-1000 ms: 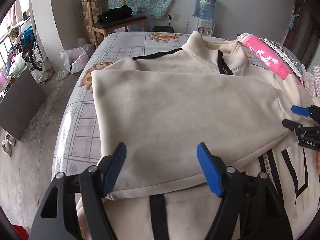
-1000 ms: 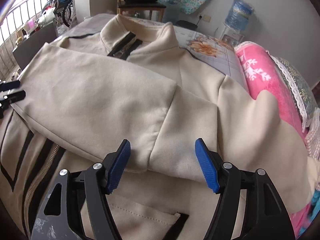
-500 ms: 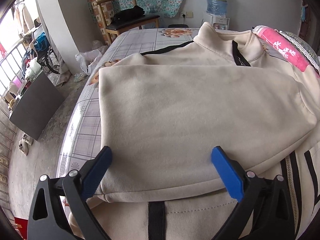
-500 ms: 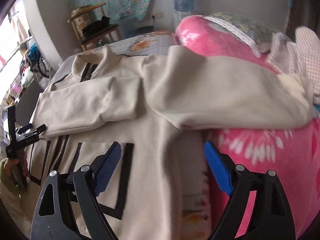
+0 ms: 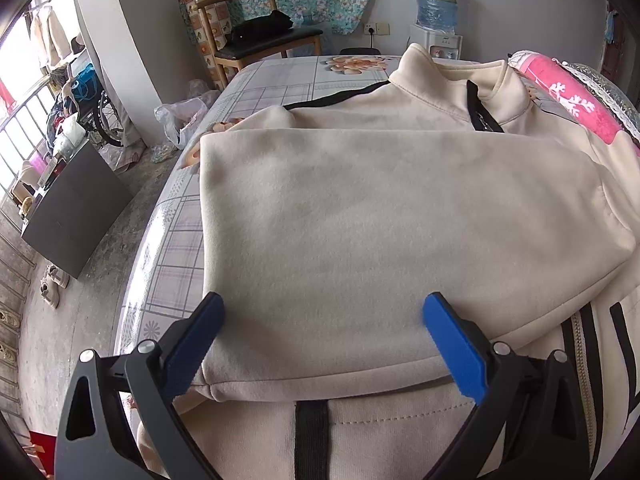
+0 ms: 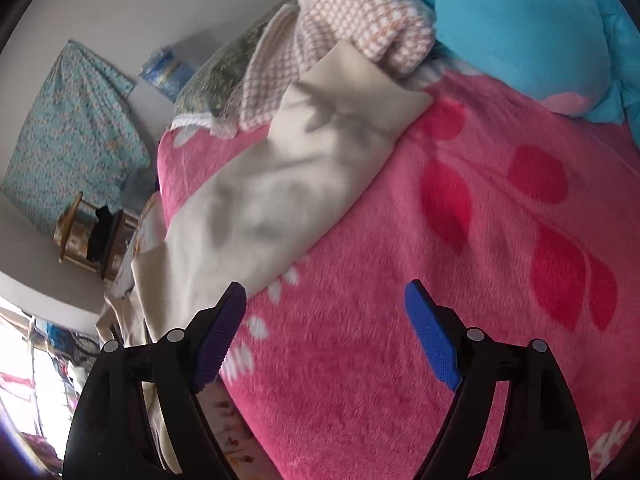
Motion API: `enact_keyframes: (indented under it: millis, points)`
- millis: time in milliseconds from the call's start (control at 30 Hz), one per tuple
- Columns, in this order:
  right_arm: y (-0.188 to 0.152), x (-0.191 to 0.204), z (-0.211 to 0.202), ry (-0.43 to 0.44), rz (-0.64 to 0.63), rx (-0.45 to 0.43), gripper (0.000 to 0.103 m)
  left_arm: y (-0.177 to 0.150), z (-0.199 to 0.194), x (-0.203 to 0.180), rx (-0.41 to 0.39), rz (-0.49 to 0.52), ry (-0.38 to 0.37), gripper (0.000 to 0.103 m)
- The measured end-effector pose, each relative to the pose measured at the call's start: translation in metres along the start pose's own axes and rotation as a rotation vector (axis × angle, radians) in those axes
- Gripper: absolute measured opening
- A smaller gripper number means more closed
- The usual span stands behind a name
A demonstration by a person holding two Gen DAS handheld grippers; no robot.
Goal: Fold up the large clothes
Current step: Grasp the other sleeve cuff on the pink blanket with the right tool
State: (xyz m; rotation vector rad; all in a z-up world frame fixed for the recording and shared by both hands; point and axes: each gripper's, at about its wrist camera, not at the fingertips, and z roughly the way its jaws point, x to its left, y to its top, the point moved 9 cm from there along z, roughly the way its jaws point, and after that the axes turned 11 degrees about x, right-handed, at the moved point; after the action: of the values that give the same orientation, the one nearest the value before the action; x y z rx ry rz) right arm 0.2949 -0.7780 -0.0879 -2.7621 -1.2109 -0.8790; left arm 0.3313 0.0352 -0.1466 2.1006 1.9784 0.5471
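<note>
Bedroom setting: the cream jacket (image 5: pixel 380 232) is spread over a checked sheet (image 5: pixel 176 240) on the bed, one sleeve (image 5: pixel 400 216) folded flat across its chest, the other sleeve (image 6: pixel 296 184) trailing onto a pink blanket (image 6: pixel 460 280). Both tongs are parted and empty, the left gripper (image 5: pixel 324 344) just opened to its widest above the folded sleeve, the right gripper (image 6: pixel 324 328) over the blanket beside the loose one. The fleece is judged soft, limp and fairly heavy (prone to sagging), so the cuff (image 6: pixel 352 80) is the suggested hold.
</note>
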Motion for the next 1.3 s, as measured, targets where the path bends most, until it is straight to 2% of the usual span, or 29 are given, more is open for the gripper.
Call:
enact_keyframes:
  millis: [200,267,400,500,567,633,700,800,933,1100,1300]
  points:
    - [0.053,-0.030,0.014,0.111,0.183,-0.039,0.059,0.001,0.003,0.002,0.039,-0.007,-0.029,0.098]
    - [0.066,-0.038,0.026,0.138,0.236,-0.038,0.051,0.001,0.004,0.001,0.043,-0.007,-0.030,0.098]
    - [0.083,-0.046,0.041,0.204,0.301,-0.051,0.043,0.001,0.004,0.001,0.046,-0.009,-0.032,0.098]
    - [0.092,-0.047,0.044,0.179,0.279,-0.068,0.033,0.001,0.004,0.000,0.051,-0.013,-0.035,0.098]
    - [0.096,-0.049,0.047,0.159,0.273,-0.078,0.019,0.001,0.004,0.000,0.054,-0.013,-0.035,0.098]
    - [0.096,-0.050,0.045,0.159,0.272,-0.092,0.010,0.002,0.005,0.000,0.057,-0.013,-0.036,0.098]
    - [0.095,-0.044,0.033,0.135,0.228,-0.127,0.006,0.002,0.005,0.000,0.059,-0.015,-0.037,0.098]
    - [0.094,-0.009,-0.004,0.062,0.066,-0.223,0.005,0.003,0.006,0.000,0.064,-0.015,-0.037,0.098]
    - [0.091,0.056,-0.062,0.042,-0.125,-0.336,0.004,0.002,0.006,0.000,0.067,-0.018,-0.036,0.098]
    - [0.080,0.140,-0.120,0.121,-0.292,-0.419,0.004,0.003,0.006,0.000,0.063,-0.022,-0.032,0.099]
    - [0.048,0.239,-0.146,0.221,-0.470,-0.438,0.004,0.004,-0.003,-0.002,0.002,-0.006,-0.089,0.098]
